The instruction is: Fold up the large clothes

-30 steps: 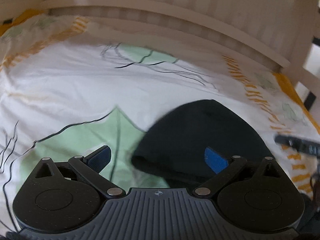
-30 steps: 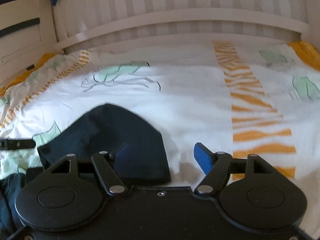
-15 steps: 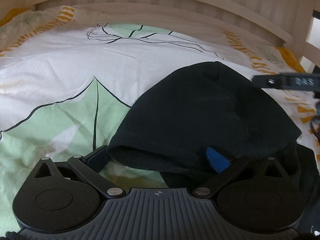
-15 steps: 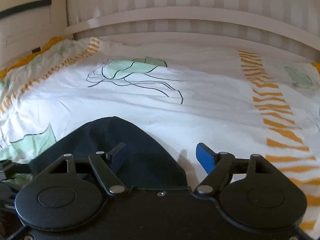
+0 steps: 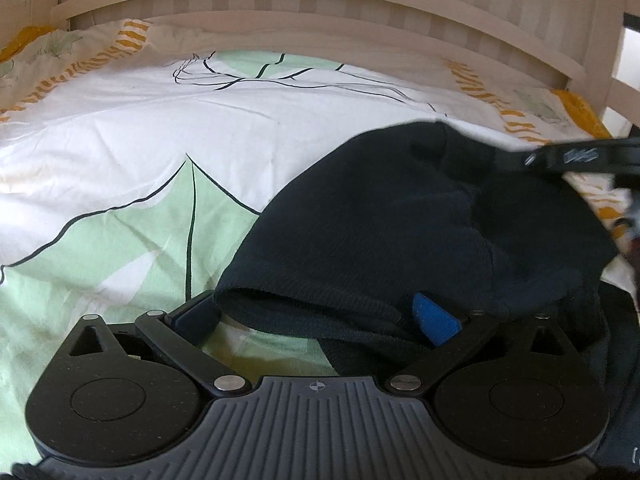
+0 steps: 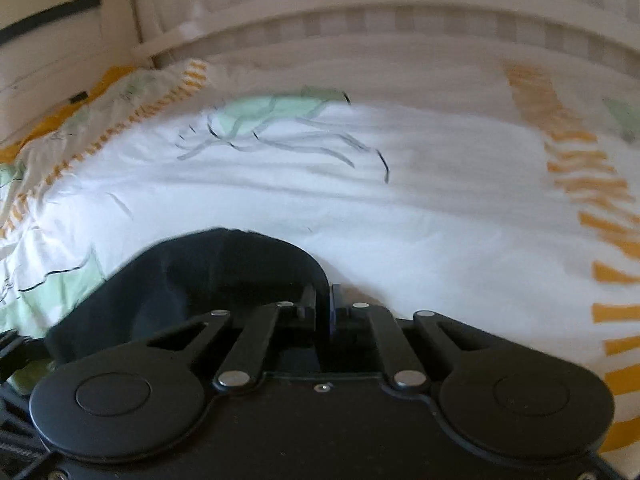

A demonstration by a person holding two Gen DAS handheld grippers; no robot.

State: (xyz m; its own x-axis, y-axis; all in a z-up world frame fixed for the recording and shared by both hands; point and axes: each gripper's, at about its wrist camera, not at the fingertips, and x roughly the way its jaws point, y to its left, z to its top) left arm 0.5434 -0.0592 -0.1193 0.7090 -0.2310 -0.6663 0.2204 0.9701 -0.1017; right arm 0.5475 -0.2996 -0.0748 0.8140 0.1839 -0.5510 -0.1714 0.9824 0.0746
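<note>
A dark navy garment [image 5: 400, 216] lies on the bed, its rounded hood part toward me with the ribbed hem open at the front. My left gripper [image 5: 316, 316] is open, its blue pads [image 5: 434, 318] spread at either side of that hem, the right pad partly under the cloth. In the right wrist view the same garment [image 6: 208, 276] bulges up at lower left. My right gripper [image 6: 322, 306] is shut on the garment's edge. The right gripper's arm shows in the left wrist view [image 5: 568, 156] over the garment's far side.
The bed sheet [image 5: 160, 140] is white with green leaf prints and orange stripes [image 6: 588, 168]. A white slatted bed rail [image 5: 320, 12] runs along the far side, with a side rail [image 6: 52, 40] at the left.
My right gripper has closed from open onto the garment's edge. My left gripper has moved closer to the hood hem and stays open.
</note>
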